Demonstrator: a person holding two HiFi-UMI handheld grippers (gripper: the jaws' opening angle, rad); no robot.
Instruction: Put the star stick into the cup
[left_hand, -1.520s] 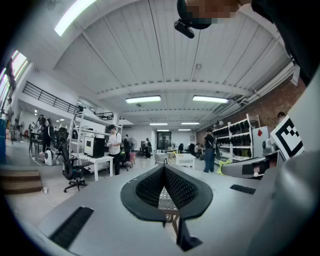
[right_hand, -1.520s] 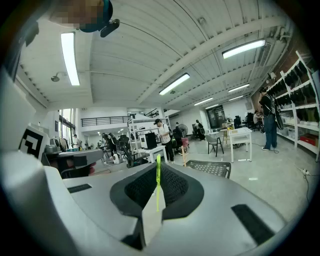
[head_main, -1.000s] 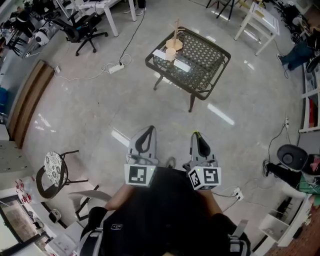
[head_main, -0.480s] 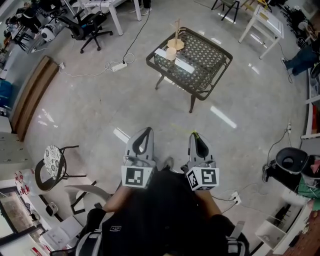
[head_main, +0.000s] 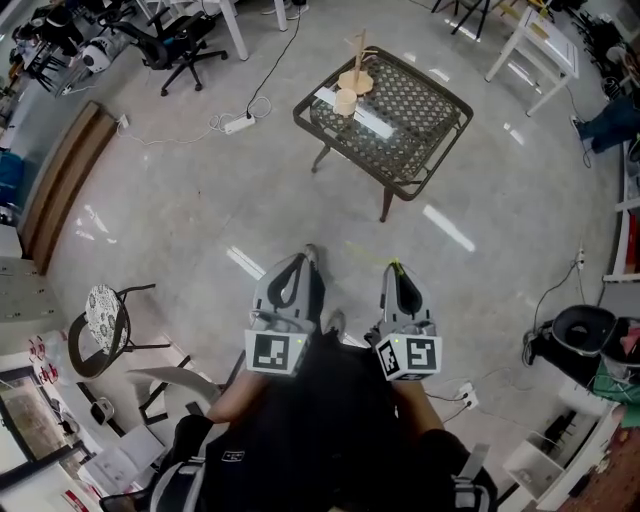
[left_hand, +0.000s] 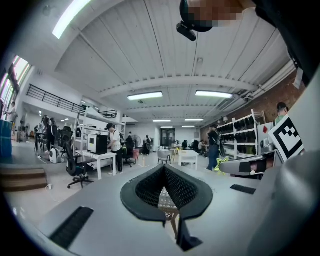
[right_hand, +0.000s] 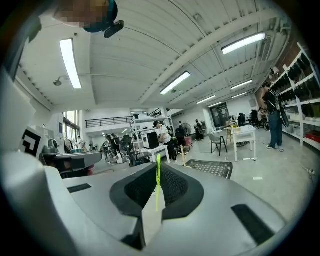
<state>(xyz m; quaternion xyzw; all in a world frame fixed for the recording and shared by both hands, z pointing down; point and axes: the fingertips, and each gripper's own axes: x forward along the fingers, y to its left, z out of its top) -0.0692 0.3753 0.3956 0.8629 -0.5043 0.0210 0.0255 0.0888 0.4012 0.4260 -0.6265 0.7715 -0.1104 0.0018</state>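
Carrying the thin yellow-green star stick (right_hand: 158, 175) clamped upright in our right tongs (head_main: 397, 274), we stand well apart from the dark metal mesh counter (head_main: 428, 125), where the small pale cup (head_main: 345, 101) sits just beside a light wooden stand (head_main: 355, 76). We judge the approach to be the step in hand, so we want a firm clamp, a vertical stick, and the cup's mouth squarely under the right tongs before lowering. Our left tongs (head_main: 298, 262) are together on nothing, free to steady the cup if it looks light.
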